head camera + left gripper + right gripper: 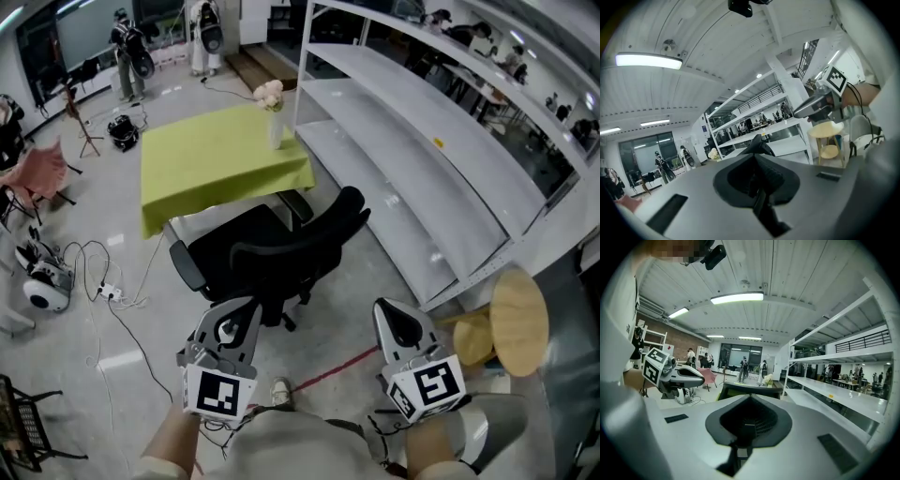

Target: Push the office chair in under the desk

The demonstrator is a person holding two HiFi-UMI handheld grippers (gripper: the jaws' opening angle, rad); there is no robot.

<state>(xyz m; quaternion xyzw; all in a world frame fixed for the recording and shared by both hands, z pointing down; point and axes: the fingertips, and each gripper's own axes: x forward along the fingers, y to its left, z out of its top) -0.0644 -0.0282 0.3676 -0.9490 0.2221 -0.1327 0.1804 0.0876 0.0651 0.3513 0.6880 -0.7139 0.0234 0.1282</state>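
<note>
My left claw (232, 319) is pinched shut with nothing in it, its two jaws meeting in a dark seam in the left gripper view (757, 161). My right claw (395, 317) is the same: jaws pressed together and empty (749, 401). I hold both out level in front of me, side by side and well apart, each visible in the other's view.

Just past their tips stands the chair (281, 253), black, its backrest turned toward me. Neither claw touches it. Its seat points at the desk (220, 155) and sits by the near edge, with most of the chair out on the floor (112, 375).

The desk wears a green cloth, and a vase (272, 112) of pale flowers stands at its far right corner. A white rack (412, 169) runs along the right, with a wooden stool (518, 319) beside my right claw. A red tape (328, 370) crosses the floor between my claws.
</note>
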